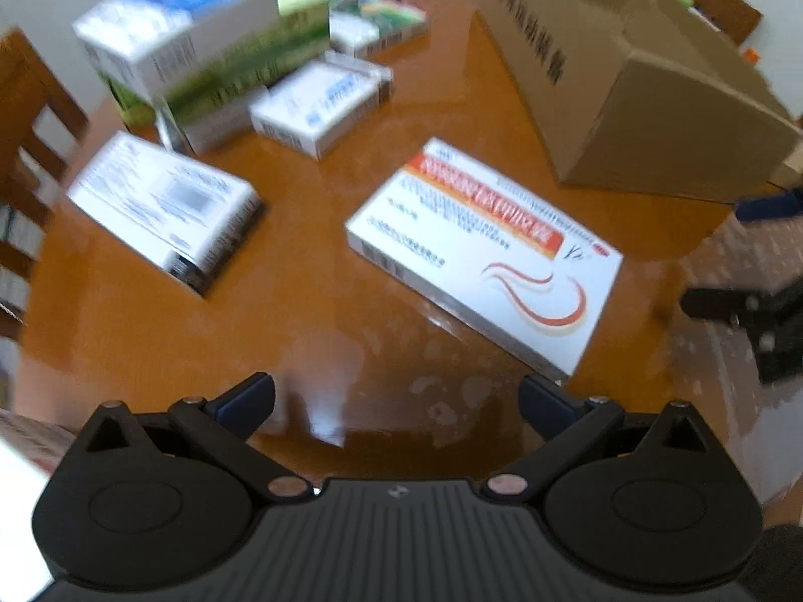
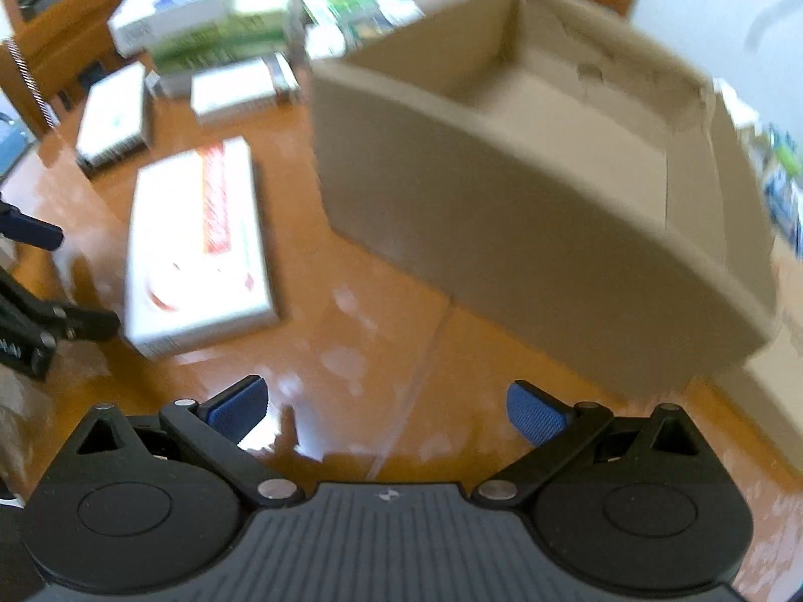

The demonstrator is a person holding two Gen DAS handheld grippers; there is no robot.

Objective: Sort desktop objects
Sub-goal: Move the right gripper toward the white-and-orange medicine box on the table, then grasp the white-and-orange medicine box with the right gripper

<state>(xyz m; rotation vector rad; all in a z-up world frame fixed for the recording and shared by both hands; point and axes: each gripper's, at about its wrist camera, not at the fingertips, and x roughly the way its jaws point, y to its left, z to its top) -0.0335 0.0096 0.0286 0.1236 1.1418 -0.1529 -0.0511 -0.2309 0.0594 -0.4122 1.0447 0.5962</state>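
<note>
A flat white box with a red band (image 1: 482,256) lies on the brown table just ahead of my left gripper (image 1: 396,401), which is open and empty above the table. The same box shows in the right wrist view (image 2: 195,241), left of my right gripper (image 2: 386,409), which is also open and empty. An open cardboard carton (image 2: 527,190) stands ahead and right of the right gripper; its inside looks empty. It also shows in the left wrist view (image 1: 627,75). A white box with small print (image 1: 165,205) lies to the left.
A pile of white, green and blue boxes (image 1: 216,55) sits at the far left of the table (image 1: 311,311). Wooden chairs (image 1: 30,150) stand at the left edge and behind the carton. The other gripper (image 1: 753,316) shows at the right edge.
</note>
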